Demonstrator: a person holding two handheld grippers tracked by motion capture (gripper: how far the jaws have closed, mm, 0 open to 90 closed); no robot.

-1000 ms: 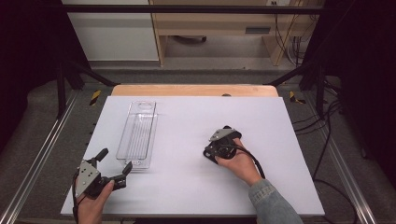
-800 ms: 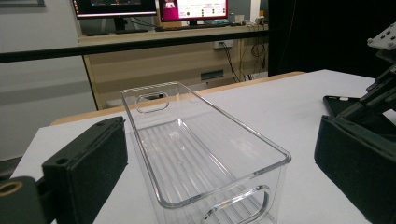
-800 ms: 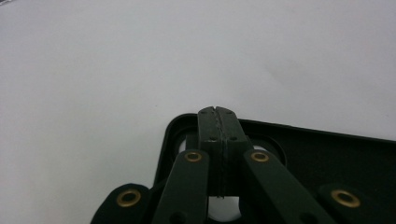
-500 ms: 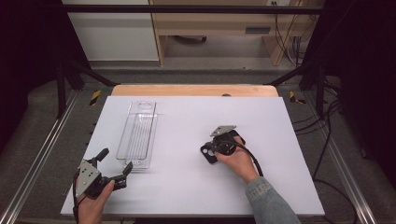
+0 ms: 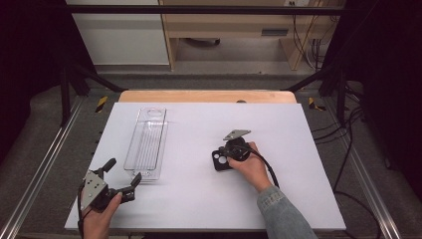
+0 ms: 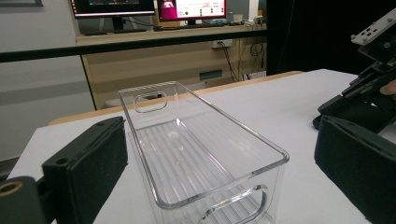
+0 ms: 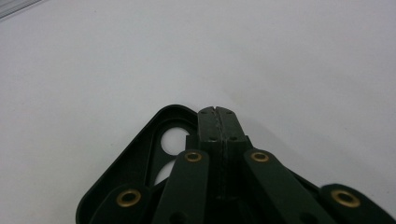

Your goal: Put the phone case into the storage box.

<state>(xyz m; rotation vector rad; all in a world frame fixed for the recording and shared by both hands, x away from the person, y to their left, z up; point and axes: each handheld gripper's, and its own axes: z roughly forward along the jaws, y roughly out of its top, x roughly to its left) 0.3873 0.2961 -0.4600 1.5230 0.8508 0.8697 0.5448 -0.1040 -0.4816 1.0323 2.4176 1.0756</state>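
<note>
left tongs (image 5: 122, 175) released, clear ribbed plastic bin (image 5: 147, 141) just beyond | right tongs (image 7: 217, 112) clenched over flat black plastic piece with round holes (image 5: 219, 161), touching

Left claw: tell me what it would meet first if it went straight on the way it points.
The left claw, jaws open, would probably meet the near end of the clear plastic bin, which already sits between its pads.

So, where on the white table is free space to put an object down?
Free: the wide white table between the clear plastic bin and the right gripper, also the far right corner. Crowded: near the left gripper at the bin's near end.
</note>
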